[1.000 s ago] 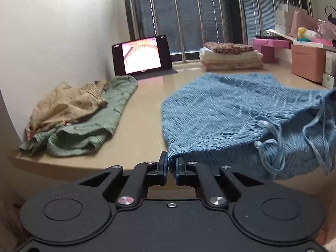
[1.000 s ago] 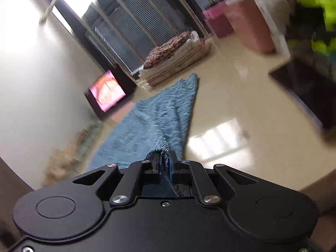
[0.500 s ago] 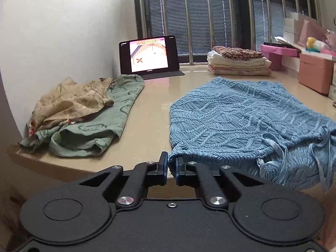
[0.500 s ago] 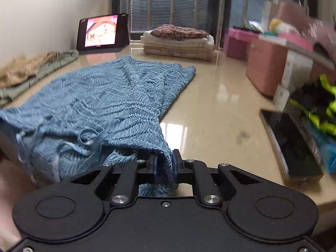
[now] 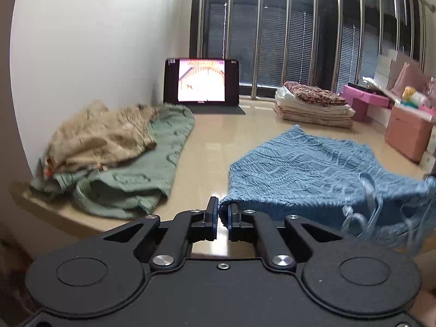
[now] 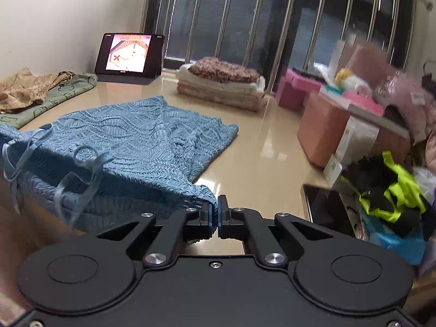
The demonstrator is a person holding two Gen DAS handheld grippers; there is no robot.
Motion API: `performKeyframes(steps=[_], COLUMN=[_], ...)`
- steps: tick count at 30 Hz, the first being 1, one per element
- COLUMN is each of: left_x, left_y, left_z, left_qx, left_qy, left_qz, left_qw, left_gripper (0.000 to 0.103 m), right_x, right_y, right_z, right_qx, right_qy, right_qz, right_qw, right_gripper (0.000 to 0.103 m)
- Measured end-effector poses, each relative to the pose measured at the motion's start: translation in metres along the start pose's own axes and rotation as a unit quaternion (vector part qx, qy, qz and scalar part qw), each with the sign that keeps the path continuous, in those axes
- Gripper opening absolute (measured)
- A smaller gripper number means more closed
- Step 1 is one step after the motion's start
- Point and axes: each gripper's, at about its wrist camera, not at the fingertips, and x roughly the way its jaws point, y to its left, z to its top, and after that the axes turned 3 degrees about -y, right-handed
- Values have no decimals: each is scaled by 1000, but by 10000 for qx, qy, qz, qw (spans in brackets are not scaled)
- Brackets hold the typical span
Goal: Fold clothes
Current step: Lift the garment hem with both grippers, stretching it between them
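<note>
A blue textured knit garment (image 5: pixel 305 174) (image 6: pixel 141 147) with pale blue drawstrings (image 6: pixel 84 163) lies spread on the beige table (image 5: pixel 212 141). Its near edge is lifted off the surface. My left gripper (image 5: pixel 223 212) is shut on the garment's near left corner. My right gripper (image 6: pixel 218 212) is shut on its near right corner, with blue fabric pinched between the pads. The drawstrings dangle from the raised waistband between the two grips.
A beige and green heap of clothes (image 5: pixel 114 152) lies at the left by the wall. A lit tablet (image 5: pixel 201 81) stands at the back. A stack of folded clothes (image 6: pixel 220 84) sits by the window bars. Pink boxes (image 6: pixel 327 125), a dark phone (image 6: pixel 327 209) and a neon-yellow bundle (image 6: pixel 392 193) crowd the right.
Both grippers have risen with the garment's near edge, which now hangs lifted off the table. The right gripper has rolled upright from a strong tilt.
</note>
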Motion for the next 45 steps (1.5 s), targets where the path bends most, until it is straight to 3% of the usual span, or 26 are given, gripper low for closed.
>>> performKeyframes(steps=[6,10,13,18,23,26,28,30,33,38,41,45], left_x=[6,2,-6,-24,-36,9,58,106,149,138,118,94], left_y=[-1,-5,-6,9,12,15,9,-10,-51,-85,-95,-108], left_z=[-13,-15,-16,-4,32,74,117,171,257,390,441,467], left_qx=[97,204,270,-50,276,669,973,1283,1760,1577,1740,1974], left_qy=[211,172,247,598,388,420,517,437,23,-522,-743,-916], left_qz=[14,116,176,-118,-419,-807,-743,-217,517,543,603,754], left_qw=[9997,9996,9992,9981,9980,9936,9911,9905,9830,9846,9801,9731], left_gripper=[7,7,7,7,7,7,6,6,6,6,6,6], right_x=[4,6,-3,-28,-57,-30,8,46,83,67,40,11], right_y=[-10,-6,-8,-20,-32,-41,-47,-50,-60,-79,-85,-90], right_z=[-13,-18,-15,-4,26,54,89,138,236,385,433,463], right_qx=[184,-15,118,396,490,166,-39,-191,-118,-118,-381,-454], right_qy=[289,339,335,351,55,54,210,270,57,-527,-830,-1187], right_qz=[112,10,160,515,760,818,866,790,391,-202,-703,-1017], right_qw=[9994,9994,9992,9973,9959,9965,9960,9963,9991,9983,9933,9867], right_gripper=[3,3,3,3,3,3,2,2,2,2,2,2])
